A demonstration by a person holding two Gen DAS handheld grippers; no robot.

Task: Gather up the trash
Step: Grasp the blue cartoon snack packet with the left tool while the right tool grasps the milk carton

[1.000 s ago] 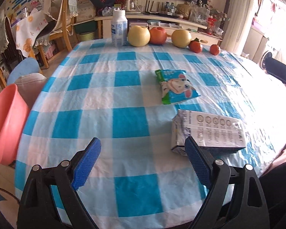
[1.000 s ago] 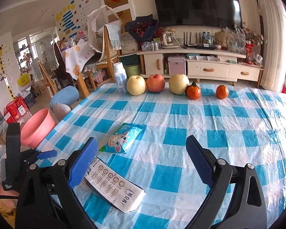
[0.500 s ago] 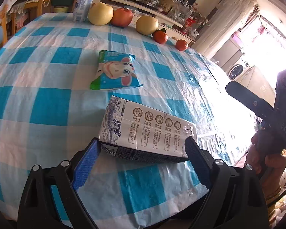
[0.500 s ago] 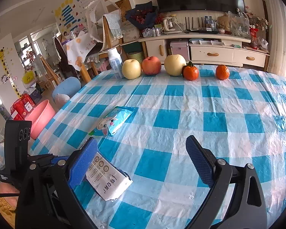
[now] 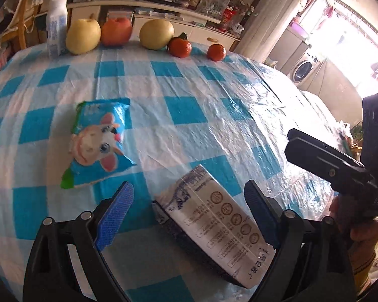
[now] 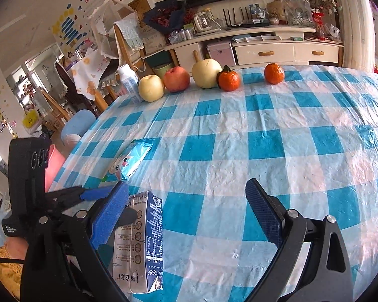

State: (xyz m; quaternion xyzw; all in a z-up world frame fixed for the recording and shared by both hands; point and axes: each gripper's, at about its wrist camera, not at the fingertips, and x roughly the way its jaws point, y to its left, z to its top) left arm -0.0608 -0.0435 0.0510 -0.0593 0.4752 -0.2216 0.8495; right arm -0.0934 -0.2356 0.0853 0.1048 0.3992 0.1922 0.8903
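Note:
A white and dark blue milk carton (image 5: 214, 216) lies flat on the blue-checked tablecloth (image 5: 184, 110), near the table's front edge. My left gripper (image 5: 187, 196) stands open around it, with a clear gap at the left pad and the right pad close beside the carton. A blue snack packet (image 5: 98, 146) with a cartoon animal lies just beyond, to the left. In the right wrist view my right gripper (image 6: 186, 191) is open over bare cloth with nothing between its fingers. The carton (image 6: 143, 239) sits at its left finger, and the packet (image 6: 128, 161) lies further back.
A white bottle (image 6: 128, 80), two pears, an apple (image 6: 176, 79) and two oranges line the table's far edge. A pink basin (image 6: 54, 168) and chairs stand off the left side. A person's hand (image 5: 363, 229) holds the other tool at the right.
My left gripper has swung right and closed in on the carton, which now lies between its fingers. The right gripper has sunk and tilted down toward the table.

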